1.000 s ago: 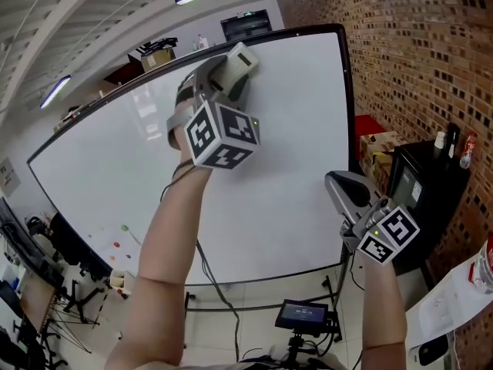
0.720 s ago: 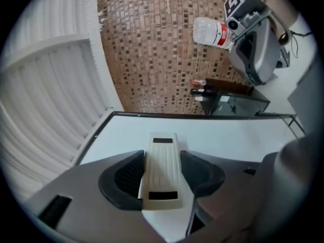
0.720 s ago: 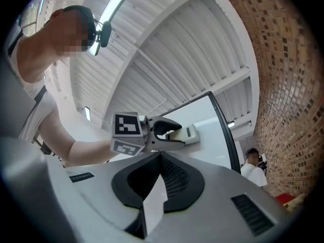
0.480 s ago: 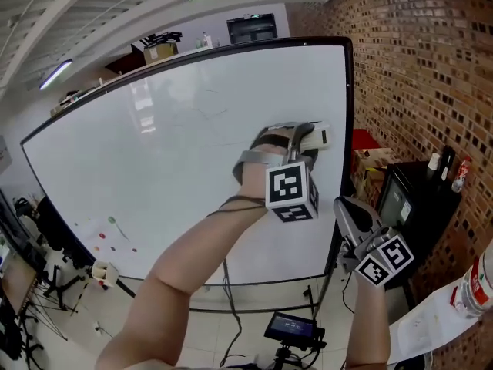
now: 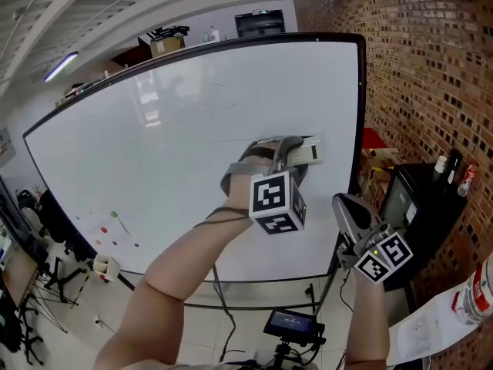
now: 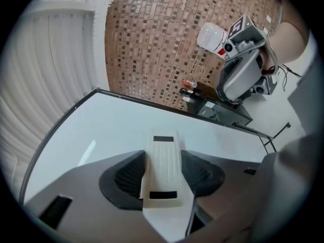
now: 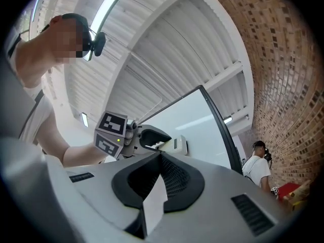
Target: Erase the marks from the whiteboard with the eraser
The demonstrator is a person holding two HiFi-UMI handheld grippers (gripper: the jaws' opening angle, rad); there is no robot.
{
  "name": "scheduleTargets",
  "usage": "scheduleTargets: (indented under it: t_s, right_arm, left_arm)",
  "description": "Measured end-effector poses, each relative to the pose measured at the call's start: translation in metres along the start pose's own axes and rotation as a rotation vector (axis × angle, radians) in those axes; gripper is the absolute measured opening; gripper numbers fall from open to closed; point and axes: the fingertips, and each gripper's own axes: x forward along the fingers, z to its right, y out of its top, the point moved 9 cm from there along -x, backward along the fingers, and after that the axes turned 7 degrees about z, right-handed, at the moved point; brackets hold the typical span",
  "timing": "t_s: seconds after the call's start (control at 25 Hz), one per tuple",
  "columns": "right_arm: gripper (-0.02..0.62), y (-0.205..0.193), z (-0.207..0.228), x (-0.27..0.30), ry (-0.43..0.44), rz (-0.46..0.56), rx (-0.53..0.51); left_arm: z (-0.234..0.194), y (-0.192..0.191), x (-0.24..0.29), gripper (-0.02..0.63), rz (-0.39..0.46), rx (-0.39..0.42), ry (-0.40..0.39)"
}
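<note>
Eraser (image 6: 163,168) grasped in left tongs (image 5: 291,154), held at whiteboard (image 5: 139,176). Right tongs (image 5: 348,206) clenched, empty. Risk judged: faint marks (image 5: 202,112) at eleven o'clock missed if eraser tilted off flat.

Whiteboard (image 5: 154,153): smooth, glossy white, reflecting light streaks. Eraser (image 6: 163,166): cream matt plastic, ribbed back. Left gripper (image 5: 296,153): matt grey plastic shell; pads (image 6: 129,175) black, finely ribbed. Brick wall (image 5: 431,68): rough, mottled brown. Ceiling (image 7: 167,49): white, corrugated.
</note>
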Motion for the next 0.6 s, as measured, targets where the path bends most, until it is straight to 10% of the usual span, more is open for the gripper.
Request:
scheduleTargets:
  t_s: [0.28,0.6]
  right_arm:
    - [0.021,-0.02,-0.018,0.027,0.03,-0.014,0.006]
    - [0.021,-0.017,-0.026,0.032,0.04,-0.005,0.0]
  left_arm:
    - [0.015,-0.042,-0.019,0.265,0.007,-0.05,-0.098]
    - [-0.113,-0.076,-0.098,0.268,-0.011,-0.104,0.393]
